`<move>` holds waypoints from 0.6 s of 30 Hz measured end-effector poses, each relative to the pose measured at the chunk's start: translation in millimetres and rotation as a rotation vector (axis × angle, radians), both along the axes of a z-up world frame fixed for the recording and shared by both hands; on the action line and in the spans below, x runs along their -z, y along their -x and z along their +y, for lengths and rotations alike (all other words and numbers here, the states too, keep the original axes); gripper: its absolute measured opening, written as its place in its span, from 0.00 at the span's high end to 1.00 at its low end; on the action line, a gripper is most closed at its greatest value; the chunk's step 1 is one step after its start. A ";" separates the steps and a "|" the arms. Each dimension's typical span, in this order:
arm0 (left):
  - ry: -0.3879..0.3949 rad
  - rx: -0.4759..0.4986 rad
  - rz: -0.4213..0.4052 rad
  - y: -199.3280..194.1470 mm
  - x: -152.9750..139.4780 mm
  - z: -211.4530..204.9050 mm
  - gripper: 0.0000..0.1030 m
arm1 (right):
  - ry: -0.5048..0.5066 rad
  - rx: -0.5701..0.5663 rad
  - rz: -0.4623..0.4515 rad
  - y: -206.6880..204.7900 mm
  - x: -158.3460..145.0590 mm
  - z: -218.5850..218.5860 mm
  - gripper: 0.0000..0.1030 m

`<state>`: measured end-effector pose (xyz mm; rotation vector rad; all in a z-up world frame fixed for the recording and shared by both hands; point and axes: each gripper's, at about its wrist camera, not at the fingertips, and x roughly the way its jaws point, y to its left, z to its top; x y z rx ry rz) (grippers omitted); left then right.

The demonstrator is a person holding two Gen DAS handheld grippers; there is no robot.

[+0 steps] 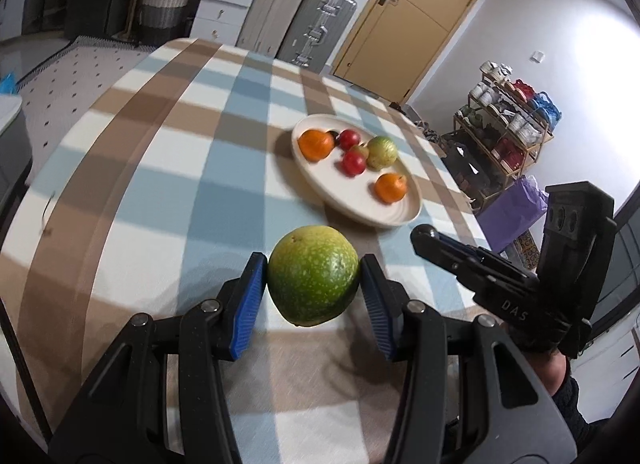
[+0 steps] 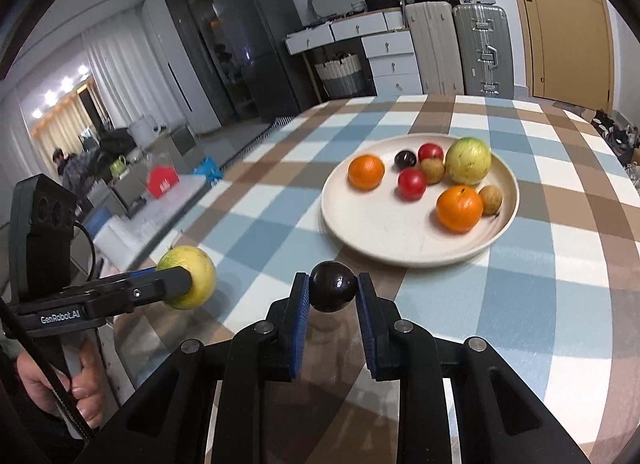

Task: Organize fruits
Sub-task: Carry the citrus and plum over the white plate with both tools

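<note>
Two grippers, "DAS" right (image 1: 426, 234), "GenRobot.AI" left (image 2: 188, 284)

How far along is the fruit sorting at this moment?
Mostly done: the plate already holds two oranges, two red fruits, a pale green fruit, a dark one and two small brown ones. In hand: the left hand-held gripper clamps a green fruit, the right hand-held gripper a dark plum. Left: setting both on the plate.
</note>
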<state>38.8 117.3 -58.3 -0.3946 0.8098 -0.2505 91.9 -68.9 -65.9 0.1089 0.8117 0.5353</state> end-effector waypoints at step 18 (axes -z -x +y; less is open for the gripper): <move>-0.050 0.087 0.007 -119.7 -18.6 -65.0 0.56 | -0.033 0.017 -0.050 -54.5 -22.0 -34.4 0.77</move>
